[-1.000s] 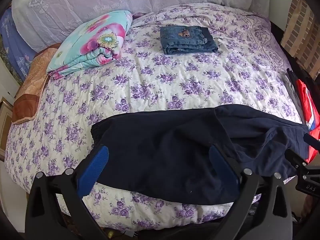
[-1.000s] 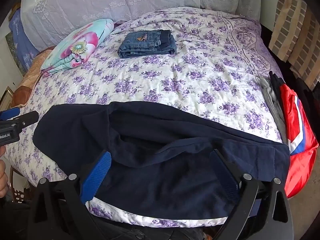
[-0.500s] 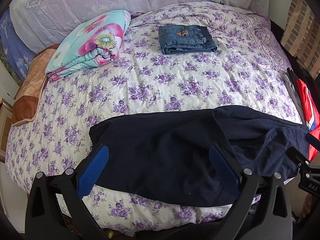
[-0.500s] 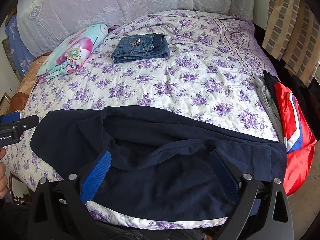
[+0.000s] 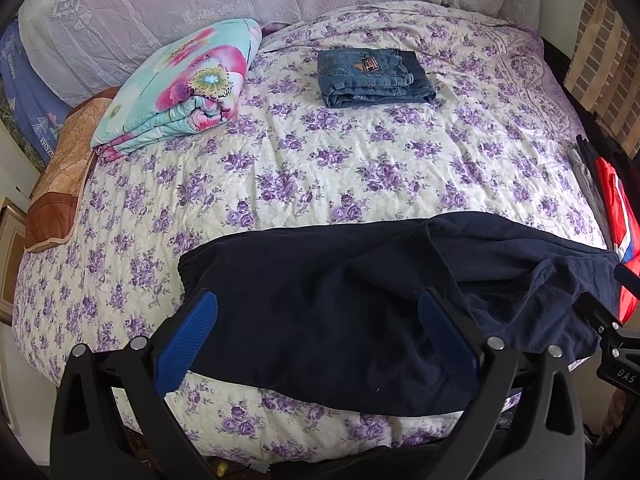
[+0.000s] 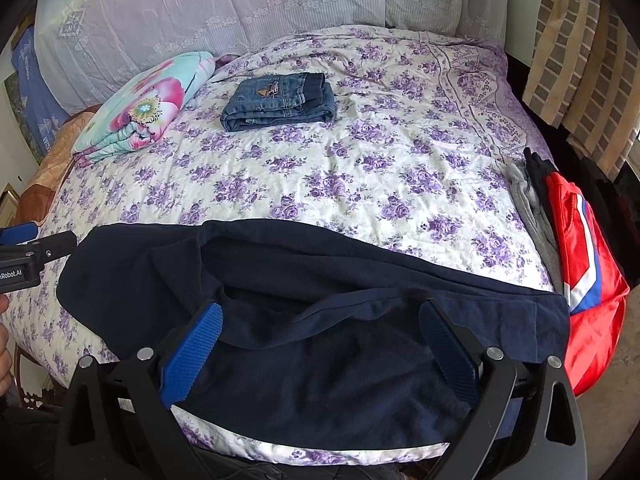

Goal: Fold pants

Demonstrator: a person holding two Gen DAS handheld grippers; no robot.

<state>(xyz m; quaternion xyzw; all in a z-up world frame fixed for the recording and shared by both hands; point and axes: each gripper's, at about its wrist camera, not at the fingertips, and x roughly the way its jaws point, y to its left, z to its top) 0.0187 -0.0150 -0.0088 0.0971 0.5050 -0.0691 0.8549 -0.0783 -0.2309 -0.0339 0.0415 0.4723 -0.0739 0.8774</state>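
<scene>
Dark navy pants (image 5: pixel 340 304) lie crumpled across the near edge of the bed, also in the right wrist view (image 6: pixel 320 320). My left gripper (image 5: pixel 318 338) is open, hovering over the pants' left part, blue pads wide apart. My right gripper (image 6: pixel 320 338) is open over the pants' right part, holding nothing. The right gripper's body shows at the right edge of the left view (image 5: pixel 612 344); the left gripper's tip shows at the left edge of the right view (image 6: pixel 28 248).
The floral bedspread (image 5: pixel 360 168) covers the bed. Folded jeans (image 5: pixel 372 72) lie at the back, a folded flowered blanket (image 5: pixel 180 88) back left. A red garment (image 6: pixel 588 264) and grey clothes (image 6: pixel 528 200) hang at the right edge. Pillows (image 6: pixel 240 8) line the headboard.
Both grippers have drawn slightly back and up from the bed; the pants sit a little lower in view. Both stay open and the pants lie unmoved.
</scene>
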